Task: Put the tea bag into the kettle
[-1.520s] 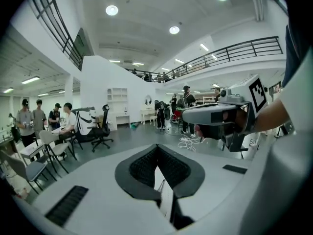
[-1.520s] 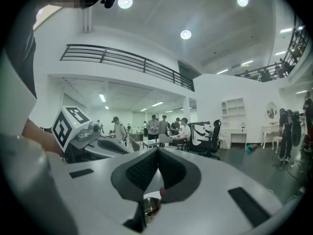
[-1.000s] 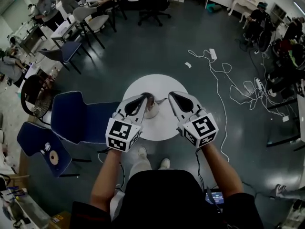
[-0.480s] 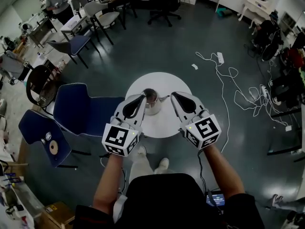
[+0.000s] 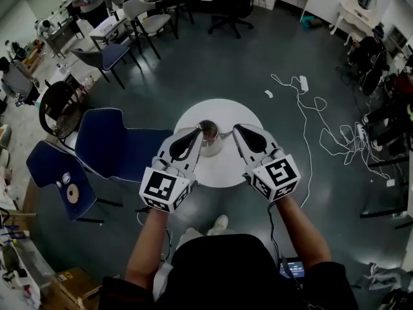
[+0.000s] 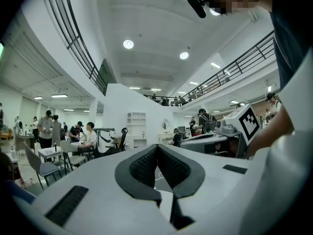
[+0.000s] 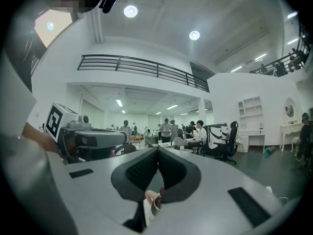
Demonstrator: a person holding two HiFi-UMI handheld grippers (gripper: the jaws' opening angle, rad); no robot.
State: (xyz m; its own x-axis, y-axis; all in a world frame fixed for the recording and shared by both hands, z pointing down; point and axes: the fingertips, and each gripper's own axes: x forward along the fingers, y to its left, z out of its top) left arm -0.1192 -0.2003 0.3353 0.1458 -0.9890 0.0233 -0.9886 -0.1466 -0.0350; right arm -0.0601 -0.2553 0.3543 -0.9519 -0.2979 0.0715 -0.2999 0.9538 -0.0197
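1. My left claw [image 5: 195, 133] is closed and empty.
2. My right claw [image 5: 236, 130] is closed; a small pale thing [image 7: 153, 201] sits low between its jaws, can't tell what.
3. The kettle [image 5: 208, 135] stands on the round table [image 5: 222, 168] between the claws; tea bag not identifiable.

L gripper [image 5: 192, 136] & R gripper [image 5: 241, 132]: held fwd, side by side, apart; both jaws closed tip-to-tip.

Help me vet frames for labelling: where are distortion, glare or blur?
Head view: barrel-bent edges, sheen on the floor, kettle small. Left gripper view: fisheye, black corners, bright ceiling lamps, left fingers loom large. Right gripper view: same fisheye, right fingers slightly soft.
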